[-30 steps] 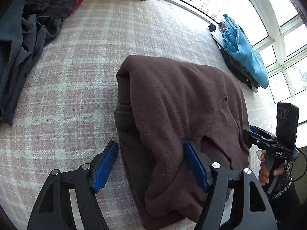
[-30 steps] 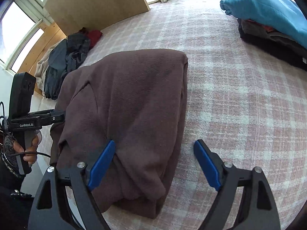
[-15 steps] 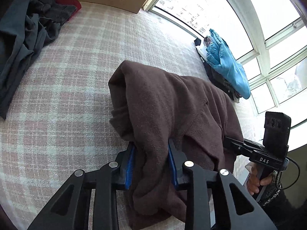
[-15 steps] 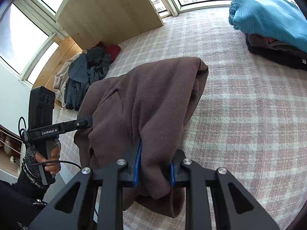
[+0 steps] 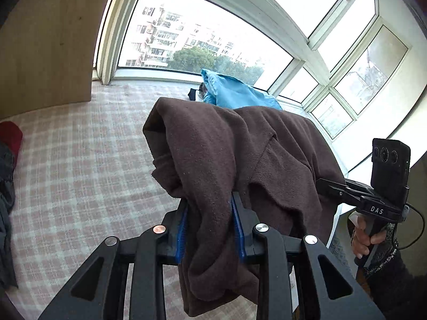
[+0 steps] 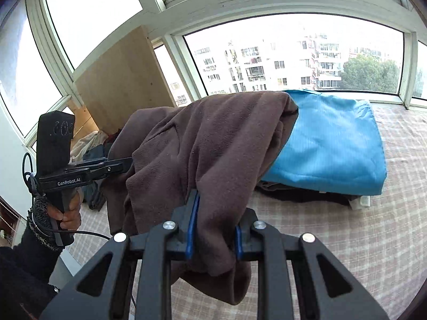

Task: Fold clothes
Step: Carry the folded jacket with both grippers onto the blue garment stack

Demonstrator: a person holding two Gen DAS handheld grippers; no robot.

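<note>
A folded brown fleece garment [image 5: 226, 154] hangs in the air above the checked bed cover [image 5: 80, 165]. My left gripper [image 5: 210, 229] is shut on its near left edge, blue pads pressing the cloth. In the right wrist view the same brown garment [image 6: 208, 144] drapes over my right gripper [image 6: 213, 234], which is shut on the near right edge. The other handheld gripper shows at the side of each view, its tip against the cloth: the right one [image 5: 333, 186], the left one [image 6: 120, 165]. The garment's far end droops and hides part of the bed.
A blue folded garment [image 6: 331, 144] tops a stack of dark folded clothes [image 6: 307, 194] near the window. A heap of unfolded dark clothes [image 5: 6, 186] and a red item [image 5: 10, 136] lie at the left. A wooden board [image 5: 48, 48] stands at the bed's far corner.
Both grippers closed on the brown garment's near edge, then rose and lifted it off the bed. The views have tilted up toward the windows.
</note>
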